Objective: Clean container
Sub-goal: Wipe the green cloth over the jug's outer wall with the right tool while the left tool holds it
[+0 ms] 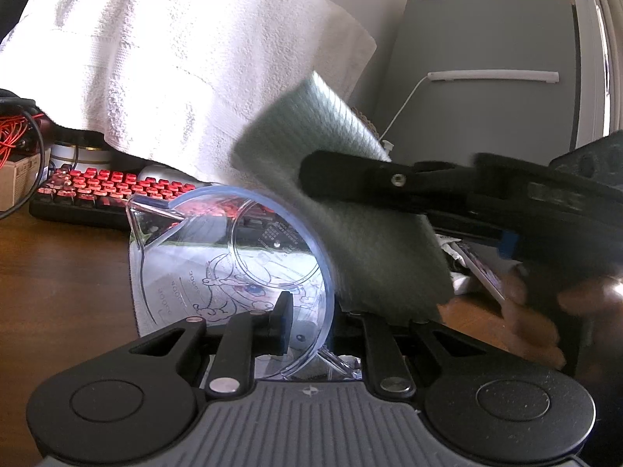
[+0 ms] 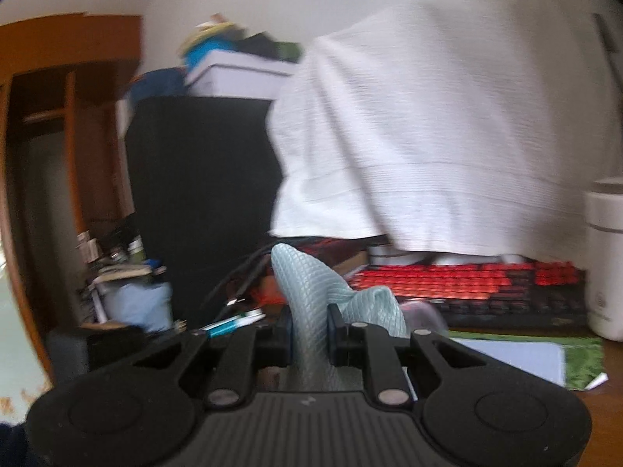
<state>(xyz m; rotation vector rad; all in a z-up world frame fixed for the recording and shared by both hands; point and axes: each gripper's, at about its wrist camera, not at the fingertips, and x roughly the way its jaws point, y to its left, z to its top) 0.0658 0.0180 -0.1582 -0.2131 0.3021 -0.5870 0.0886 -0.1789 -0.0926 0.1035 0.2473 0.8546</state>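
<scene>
A clear plastic measuring container (image 1: pixel 218 272) with a blue rim and a printed scale is tilted so its mouth faces the left wrist camera. My left gripper (image 1: pixel 311 327) is shut on the container's wall, with one finger (image 1: pixel 282 321) inside and the other hidden behind the rim and cloth. A grey-green waffle cloth (image 1: pixel 373 249) hangs at the container's right rim. My right gripper (image 1: pixel 311 175) comes in from the right, shut on that cloth. In the right wrist view the cloth (image 2: pixel 307 292) sticks up between the shut fingers of the right gripper (image 2: pixel 309 330). That view is blurred.
A black keyboard with red keys (image 1: pixel 109 190) lies behind the container on the brown desk (image 1: pixel 58 272). A white towel (image 1: pixel 175 58) drapes above it. A grey cabinet (image 1: pixel 486 78) stands at the right, and a person's hand (image 1: pixel 537 311) holds the right gripper. A white cup (image 2: pixel 607 264) stands at right.
</scene>
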